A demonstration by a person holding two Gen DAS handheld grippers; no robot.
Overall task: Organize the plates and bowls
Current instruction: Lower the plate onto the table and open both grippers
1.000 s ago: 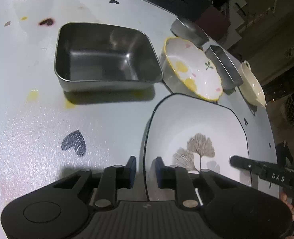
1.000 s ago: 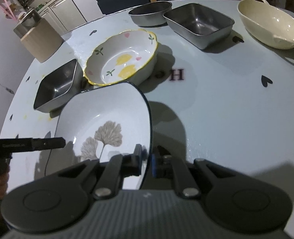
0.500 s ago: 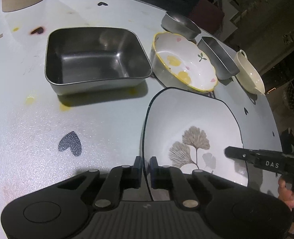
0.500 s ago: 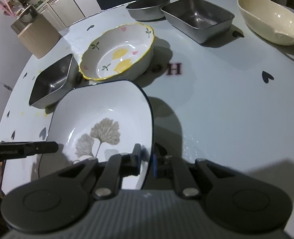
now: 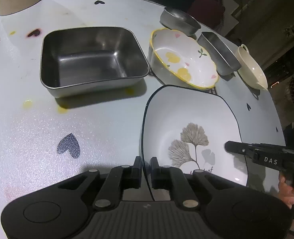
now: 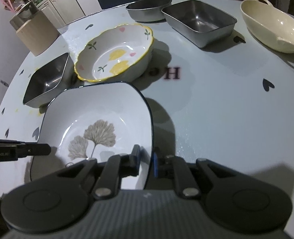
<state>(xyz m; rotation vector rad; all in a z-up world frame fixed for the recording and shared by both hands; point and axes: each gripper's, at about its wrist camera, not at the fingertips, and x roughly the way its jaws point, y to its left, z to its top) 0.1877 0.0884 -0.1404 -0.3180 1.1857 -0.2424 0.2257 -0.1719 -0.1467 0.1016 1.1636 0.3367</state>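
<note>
Two grippers clamp one square plate [image 5: 188, 117]. In the left wrist view, the left gripper [image 5: 146, 169] pinches its 9 o'clock rim, the ginkgo stem pointing toward 6 o'clock; the right gripper [image 5: 229, 147] reaches in from 3 o'clock. In the right wrist view, the right gripper [image 6: 146, 160] is closed on the rim at 5 o'clock. At 12 o'clock stand one floral bowl [image 6: 115, 53], three steel dishes – square [image 6: 47, 81], rectangular [image 6: 199, 23], round [image 6: 149, 9] – and one cream bowl [image 6: 272, 31] on the table [image 6: 216, 109].
</note>
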